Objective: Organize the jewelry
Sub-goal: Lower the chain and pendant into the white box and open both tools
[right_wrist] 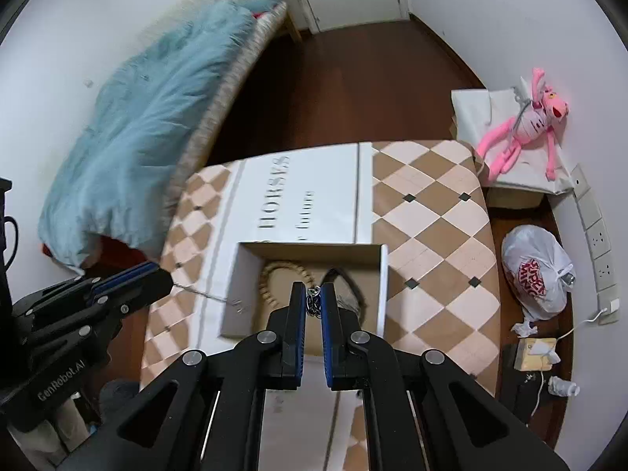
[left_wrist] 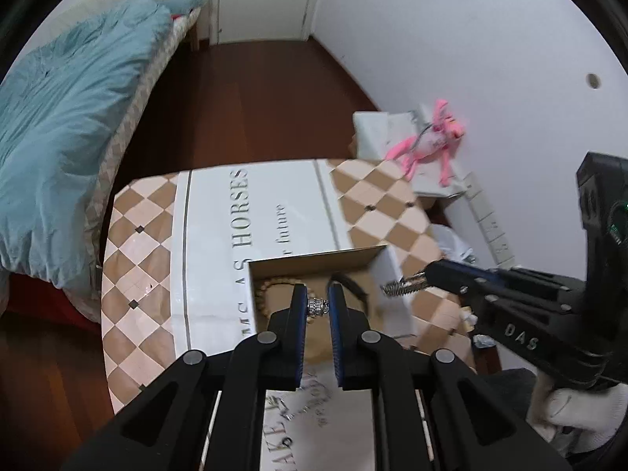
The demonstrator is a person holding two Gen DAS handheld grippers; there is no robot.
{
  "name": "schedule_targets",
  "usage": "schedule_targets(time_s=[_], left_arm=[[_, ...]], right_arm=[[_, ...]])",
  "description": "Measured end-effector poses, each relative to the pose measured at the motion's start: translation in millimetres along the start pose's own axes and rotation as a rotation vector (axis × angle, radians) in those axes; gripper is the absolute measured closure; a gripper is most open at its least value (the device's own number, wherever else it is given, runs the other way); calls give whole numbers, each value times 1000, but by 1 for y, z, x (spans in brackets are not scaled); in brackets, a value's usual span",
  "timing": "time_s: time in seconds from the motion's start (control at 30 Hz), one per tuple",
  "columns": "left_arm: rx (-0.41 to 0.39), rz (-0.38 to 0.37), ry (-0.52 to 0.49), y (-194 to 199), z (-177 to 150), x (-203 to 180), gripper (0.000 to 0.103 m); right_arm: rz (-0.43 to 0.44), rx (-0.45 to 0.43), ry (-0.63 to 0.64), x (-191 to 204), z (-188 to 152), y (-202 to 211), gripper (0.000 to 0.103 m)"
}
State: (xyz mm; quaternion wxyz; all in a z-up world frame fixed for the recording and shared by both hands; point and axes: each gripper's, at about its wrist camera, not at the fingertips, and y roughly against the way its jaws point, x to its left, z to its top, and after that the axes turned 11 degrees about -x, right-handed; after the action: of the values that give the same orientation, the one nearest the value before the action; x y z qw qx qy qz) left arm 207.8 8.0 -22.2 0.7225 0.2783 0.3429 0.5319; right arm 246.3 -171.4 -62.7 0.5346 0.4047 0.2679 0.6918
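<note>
An open cardboard box (left_wrist: 314,261) (right_wrist: 310,252) sits on the checkered table; inside lie a wooden bead bracelet (left_wrist: 271,286) (right_wrist: 274,274) and a dark band (left_wrist: 353,284) (right_wrist: 349,286). My left gripper (left_wrist: 317,306) is shut on a silver bead piece (left_wrist: 317,306) above the box; in the right wrist view a thin chain (right_wrist: 208,294) hangs from its tip (right_wrist: 157,278). My right gripper (right_wrist: 313,300) is shut on a silver chain (right_wrist: 313,302) over the box; in the left wrist view its tip (left_wrist: 424,278) holds a coiled silver piece (left_wrist: 396,286).
The table (right_wrist: 431,212) carries a white runner with printed letters (left_wrist: 243,212). A bed with a blue blanket (left_wrist: 66,117) stands left. A pink plush toy (right_wrist: 522,133) lies on white boxes at right, above a white plastic bag (right_wrist: 537,267) and floor clutter by the wall sockets.
</note>
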Motion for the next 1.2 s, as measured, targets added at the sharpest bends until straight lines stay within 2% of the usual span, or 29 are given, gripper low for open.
schedule_targets(time_s=[0.23,0.53,0.6,0.7,0.73,0.77,0.8,0.83,0.87,0.9,0.93,0.97,1.0,1.03,1.2], left_arm=[[92,37,38,-49,5,20,94],[151,151,58,-78,11,26,88],[150,178,65,-79,10,29,85],[142,216,72,-77,6,34,69],[141,223,72,-78,5,35,60],[137,240,69,-77,3,36,50],[134,254,66,-76,0,37,46],[128,260,65,-75,-3,37,41],[123,269,63,-74,-6,37,36],[120,280,58,-73,-10,37,32],[118,289,55,-72,-12,38,22],[117,298,53,-72,-16,38,13],[118,302,55,-72,-20,39,11],[119,309,55,-73,-23,39,8],[114,345,40,-73,-42,37,5]], right_arm=[[-54,89,14,-14,12,-54,95],[-112,185,29,-26,14,-91,94],[-110,193,27,-27,12,-91,94],[-125,194,28,-30,10,-88,92],[-130,191,24,-31,8,-86,90],[-137,189,24,-31,7,-85,78],[-155,183,30,-31,4,-83,56],[-168,175,36,-31,2,-81,44],[-187,166,43,-31,0,-79,29],[-208,162,48,-31,-4,-78,25],[-232,161,56,-31,-9,-77,24],[-248,159,61,-31,-12,-76,18],[-271,156,68,-31,-18,-75,10],[-290,154,75,-31,-23,-74,8],[-336,156,88,-30,-44,-74,2]])
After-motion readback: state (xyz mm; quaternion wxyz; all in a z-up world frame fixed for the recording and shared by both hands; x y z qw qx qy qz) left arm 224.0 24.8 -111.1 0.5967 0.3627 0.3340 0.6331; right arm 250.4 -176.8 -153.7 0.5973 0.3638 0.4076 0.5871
